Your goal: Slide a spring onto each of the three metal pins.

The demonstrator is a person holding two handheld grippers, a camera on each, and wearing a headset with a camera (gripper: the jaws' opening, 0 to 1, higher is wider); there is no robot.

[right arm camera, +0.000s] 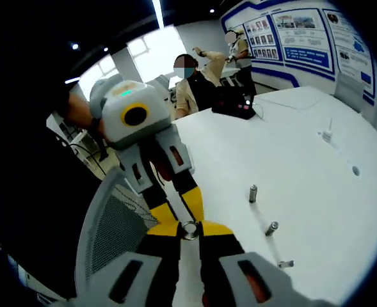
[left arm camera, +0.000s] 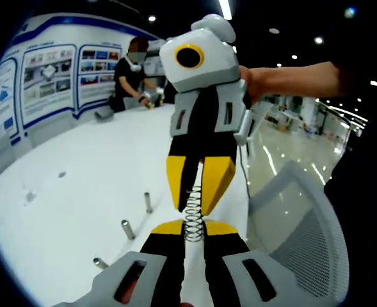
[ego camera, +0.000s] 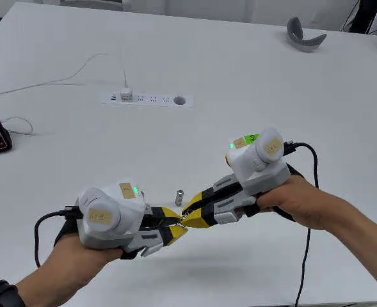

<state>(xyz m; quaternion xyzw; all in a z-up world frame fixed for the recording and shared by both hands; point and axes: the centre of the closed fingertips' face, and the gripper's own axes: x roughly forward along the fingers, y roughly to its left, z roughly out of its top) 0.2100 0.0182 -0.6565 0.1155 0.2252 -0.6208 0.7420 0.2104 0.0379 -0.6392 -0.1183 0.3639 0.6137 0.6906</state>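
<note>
Two handheld grippers met tip to tip just above a white worktop point(ego camera: 252, 83). The left gripper point(left arm camera: 193, 230) had its yellow-tipped fingers point(left arm camera: 169, 228) clenched on one end of a small coiled spring point(left arm camera: 193, 214). The right gripper point(right arm camera: 189, 231), pointing straight back at it, had its own fingers point(right arm camera: 221, 229) clenched on the other end. The spring bridged the short gap between the two sets of fingertips, clear of the worktop.

Three metal pins point(left arm camera: 128, 229) sat in a row on the worktop, to the left of the left gripper's fingers in its own view (and to the right of the right gripper's fingers in its view), apart from the spring. In the head view, an upright pin point(ego camera: 179, 196) stood just beyond the meeting fingertips. A white power strip point(ego camera: 147, 99) lay well beyond the fingers.
</note>
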